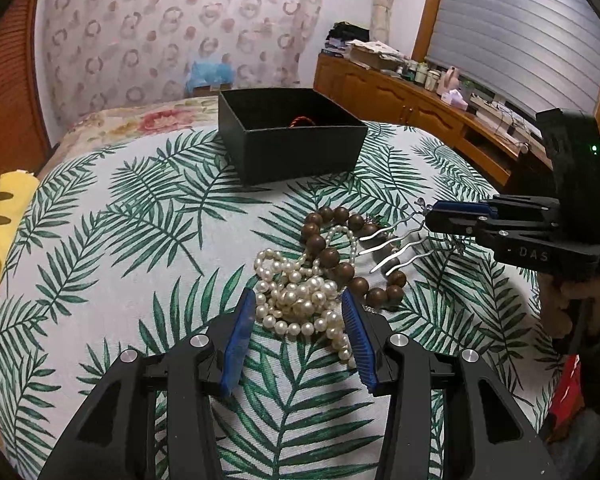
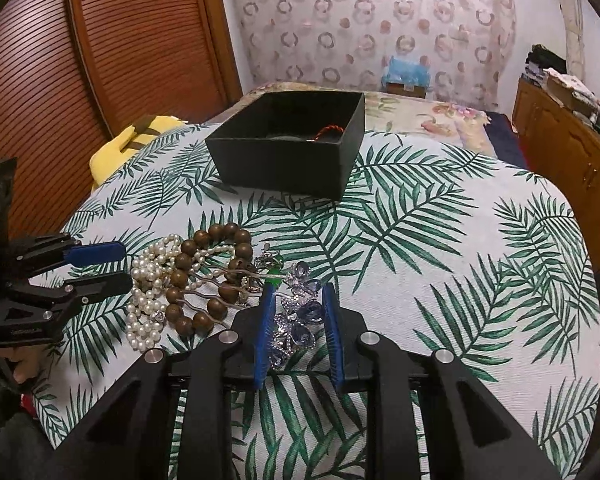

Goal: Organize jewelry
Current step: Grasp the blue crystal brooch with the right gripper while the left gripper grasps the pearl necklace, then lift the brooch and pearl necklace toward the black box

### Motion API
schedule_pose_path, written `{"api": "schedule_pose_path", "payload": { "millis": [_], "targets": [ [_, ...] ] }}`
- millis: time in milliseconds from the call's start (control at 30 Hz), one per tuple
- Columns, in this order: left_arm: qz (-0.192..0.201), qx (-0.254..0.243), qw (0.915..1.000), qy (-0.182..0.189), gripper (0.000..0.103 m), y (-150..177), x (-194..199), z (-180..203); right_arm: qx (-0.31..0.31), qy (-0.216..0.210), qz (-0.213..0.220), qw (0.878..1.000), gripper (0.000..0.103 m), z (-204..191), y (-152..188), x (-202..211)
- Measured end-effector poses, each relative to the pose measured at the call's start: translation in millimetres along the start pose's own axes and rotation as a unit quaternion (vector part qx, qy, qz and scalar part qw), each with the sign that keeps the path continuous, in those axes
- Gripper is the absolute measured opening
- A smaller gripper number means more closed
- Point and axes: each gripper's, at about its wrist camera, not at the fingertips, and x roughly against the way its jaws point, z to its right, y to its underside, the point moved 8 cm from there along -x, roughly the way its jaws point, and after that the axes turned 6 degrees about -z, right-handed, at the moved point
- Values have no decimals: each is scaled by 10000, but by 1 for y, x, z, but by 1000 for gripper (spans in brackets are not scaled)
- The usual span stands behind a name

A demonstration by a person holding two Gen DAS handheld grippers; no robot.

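Nearest the right wrist camera, the right tongs (image 2: 298,322) pinch the jewelled head of a silver hair comb (image 2: 296,320); its wavy prongs reach out over the wooden bead bracelet (image 2: 204,280). Just beside that bracelet, on the side away from the comb, the pearl strand (image 1: 300,296) lies heaped. The left tongs (image 1: 298,314) stand spread around the heap, pads flanking the pearls without clearly pressing them.

Taking the bracelet as landmark, all three pieces tangle together on the leaf-print table (image 2: 440,280). Beyond the bracelet, well apart, sits the open black box (image 2: 288,152), an orange cord already inside.

The step in hand looks like picking the comb for the box. Next, lift it straight clear so the prongs do not snag beads or pearls, then carry it over the box rim and release.
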Motion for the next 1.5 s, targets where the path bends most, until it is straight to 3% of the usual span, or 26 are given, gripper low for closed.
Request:
{"api": "schedule_pose_path", "payload": {
  "millis": [300, 367, 567, 833, 933, 1500],
  "targets": [
    [-145, 30, 9998, 146, 27, -5, -16, -2, 3, 8, 72, 10000, 26, 0, 0, 4],
    [-123, 37, 9998, 167, 13, -5, -15, -2, 4, 9, 76, 10000, 26, 1, 0, 5],
    [-45, 43, 9999, 144, 12, -9, -8, -2, 2, 0, 80, 10000, 26, 1, 0, 5],
    [358, 79, 9993, 60, 12, -27, 25, -6, 50, 14, 158, 9999, 26, -2, -6, 13],
    [461, 84, 9989, 34, 7, -35, 36, -7, 52, 7, 211, 9998, 26, -4, -11, 18],
    [1157, -27, 9933, -51, 7, -78, 92, -2, 165, -34, 606, 9980, 26, -8, -29, 48]
  ]
}}
